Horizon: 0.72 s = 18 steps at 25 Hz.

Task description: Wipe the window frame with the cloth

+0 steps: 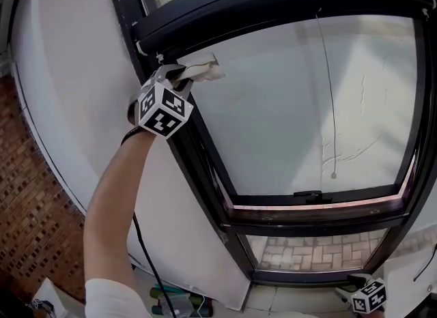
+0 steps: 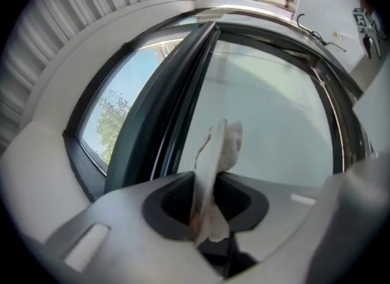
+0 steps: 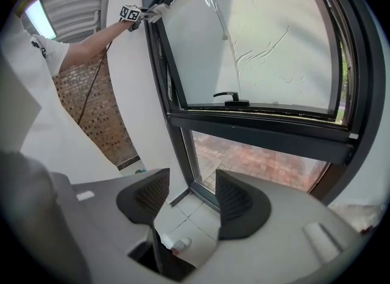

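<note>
A whitish cloth (image 1: 203, 71) is pinched in my left gripper (image 1: 179, 76), which is shut on it at the upper left corner of the dark window frame (image 1: 205, 156). In the left gripper view the cloth (image 2: 218, 155) stands up between the jaws of that gripper (image 2: 207, 198), beside the frame's dark upright (image 2: 159, 118). My right gripper (image 3: 190, 192) is open, with nothing between its jaws, low by the frame's bottom corner (image 3: 186, 173). Only its marker cube (image 1: 369, 295) shows in the head view. From the right gripper view the left gripper (image 3: 131, 13) and cloth (image 3: 157, 11) appear far up the frame.
A black handle (image 1: 308, 194) sits on the sash's lower rail. A thin cord (image 1: 330, 105) hangs down behind the pane. White wall (image 1: 75, 71) borders the frame on the left, with brick (image 1: 27, 200) beyond. A black cable (image 1: 145, 252) hangs below my arm, above bottles (image 1: 179, 301).
</note>
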{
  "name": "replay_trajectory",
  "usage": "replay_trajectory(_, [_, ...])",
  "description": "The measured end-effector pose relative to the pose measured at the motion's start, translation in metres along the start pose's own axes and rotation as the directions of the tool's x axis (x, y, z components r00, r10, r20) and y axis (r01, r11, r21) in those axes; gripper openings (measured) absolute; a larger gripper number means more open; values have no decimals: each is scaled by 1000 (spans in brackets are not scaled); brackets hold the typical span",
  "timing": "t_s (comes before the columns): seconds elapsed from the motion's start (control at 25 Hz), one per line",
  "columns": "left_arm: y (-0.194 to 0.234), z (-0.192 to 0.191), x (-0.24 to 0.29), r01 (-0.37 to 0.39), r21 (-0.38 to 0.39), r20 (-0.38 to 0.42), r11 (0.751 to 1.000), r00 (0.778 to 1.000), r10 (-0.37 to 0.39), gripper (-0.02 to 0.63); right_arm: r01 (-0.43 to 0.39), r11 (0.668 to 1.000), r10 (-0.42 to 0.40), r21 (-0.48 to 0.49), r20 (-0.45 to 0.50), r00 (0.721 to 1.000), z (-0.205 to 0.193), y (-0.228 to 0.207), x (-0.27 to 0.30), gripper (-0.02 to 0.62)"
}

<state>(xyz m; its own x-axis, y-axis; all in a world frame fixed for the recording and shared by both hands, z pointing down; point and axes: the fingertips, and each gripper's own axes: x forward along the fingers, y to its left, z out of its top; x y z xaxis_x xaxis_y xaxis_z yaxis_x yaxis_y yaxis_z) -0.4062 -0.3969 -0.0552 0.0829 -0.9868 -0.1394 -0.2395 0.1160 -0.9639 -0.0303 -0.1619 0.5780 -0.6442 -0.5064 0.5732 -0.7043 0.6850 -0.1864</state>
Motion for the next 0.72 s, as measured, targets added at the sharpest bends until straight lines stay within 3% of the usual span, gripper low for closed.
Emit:
replay_trajectory(0.16, [19,-28,11,-41,11,-32,999,999,41,103,27,1000,-27,13,4,1000,1,8,1,239])
replay_trajectory(0.44, [31,-36,-3,-102,-16,-50,995,994,101,103,60,998,-60,25,-3,998,-3,20,-4,239])
replay_trajectory(0.72, [-8,-25,-51,-71,-58,65,996,995,75,103,54,999,-54,-1,-39,998,-6,37,-3,239])
